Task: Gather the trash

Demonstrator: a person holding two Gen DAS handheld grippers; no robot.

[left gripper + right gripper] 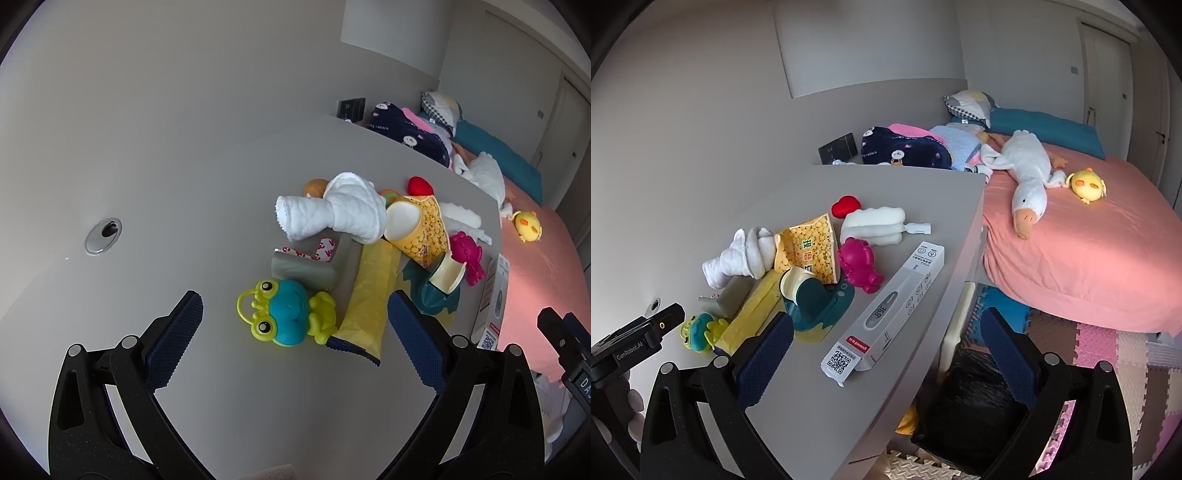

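Observation:
A heap lies on the grey table point(207, 206): a yellow snack bag point(421, 225), a long yellow wrapper point(369, 295), a grey corner guard with tape point(314, 266) and a white thermometer box point(886, 310). My left gripper point(295, 299) hangs open just above a green-and-blue frog toy point(288, 317) and touches nothing. My right gripper point(888, 317) is open too, over the table's right edge by the thermometer box, with nothing between its fingers. A black trash bag point(971, 402) sits on the floor under that edge.
A rolled white cloth point(332, 210), pink toy point(857, 264), red heart point(846, 206), teal holder point(816, 299) and white sponge brush point(875, 225) share the heap. A pink bed point(1089, 258) with a plush goose point(1027, 173) stands to the right, above foam floor mats point(1108, 350).

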